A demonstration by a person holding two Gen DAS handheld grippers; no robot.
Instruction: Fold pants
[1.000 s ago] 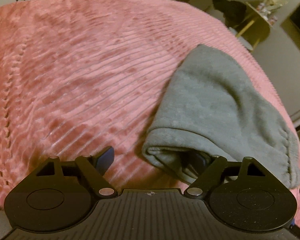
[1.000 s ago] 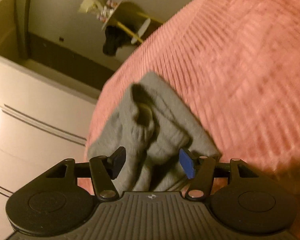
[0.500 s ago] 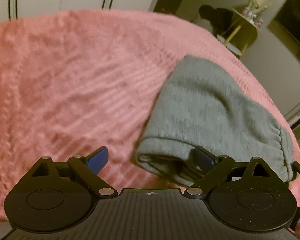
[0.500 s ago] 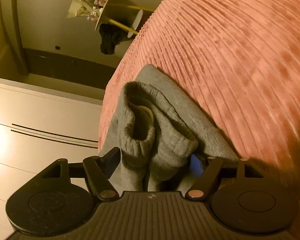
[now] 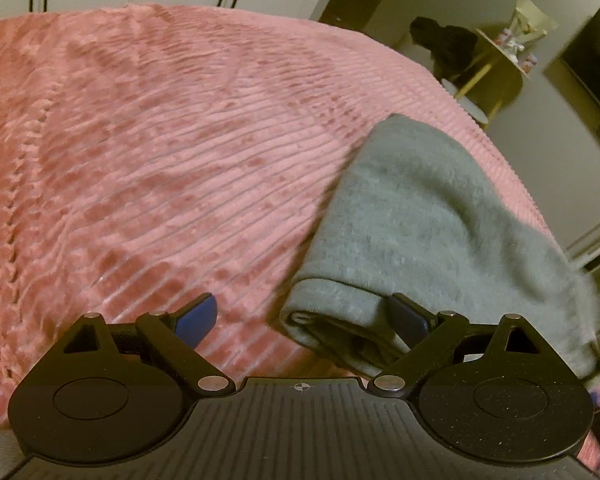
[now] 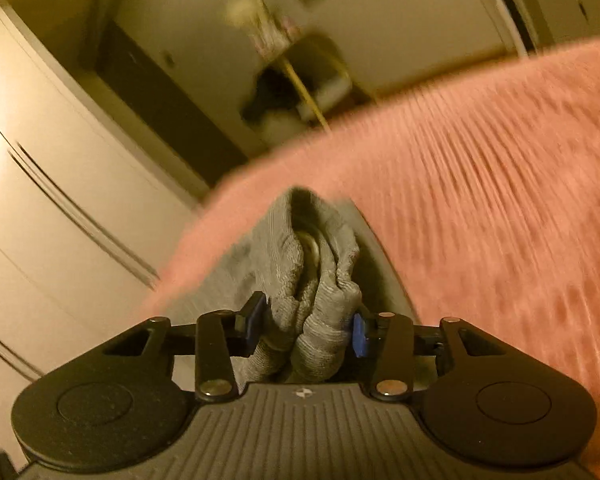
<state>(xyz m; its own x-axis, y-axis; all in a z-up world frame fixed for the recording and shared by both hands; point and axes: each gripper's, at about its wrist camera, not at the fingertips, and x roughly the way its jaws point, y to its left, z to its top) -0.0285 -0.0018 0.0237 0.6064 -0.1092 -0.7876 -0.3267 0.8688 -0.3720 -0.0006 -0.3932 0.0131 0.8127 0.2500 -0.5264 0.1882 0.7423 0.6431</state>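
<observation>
The grey pants lie folded on the pink ribbed bedspread, near its right edge. My left gripper is open at the folded end of the pants; its right finger is tucked under the top layer, its left finger rests over bare bedspread. In the right wrist view my right gripper is shut on the bunched ribbed cuffs of the pants, with the fabric squeezed between the blue pads. The rest of the pants is hidden behind the cuffs there.
The bedspread fills the right of the right wrist view. Beyond the bed's edge stand a white wardrobe and a yellow side table with a dark garment hanging on it. A dark screen hangs on the wall.
My right gripper has closed on the cuffs and swung, blurring its view. My left gripper has stayed open at the folded end, shifting slightly.
</observation>
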